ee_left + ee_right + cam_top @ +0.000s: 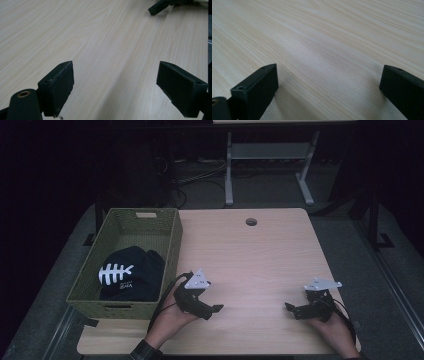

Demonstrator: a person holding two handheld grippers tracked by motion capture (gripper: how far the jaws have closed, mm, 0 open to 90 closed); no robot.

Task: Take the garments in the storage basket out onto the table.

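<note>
A green woven basket stands on the left part of the light wooden table. Inside it lies a black knit hat with a white fishbone print. My left gripper rests low by the basket's near right corner, jaws pointing right. In the left gripper view my left gripper is open over bare wood. My right gripper sits near the table's front right, jaws pointing left toward the other one. My right gripper is open too, with nothing between its jaws.
A round cable hole sits near the table's far edge. Behind the table stand a white desk frame and cables on the dark floor. The other gripper's jaw tip shows at the top of the left gripper view.
</note>
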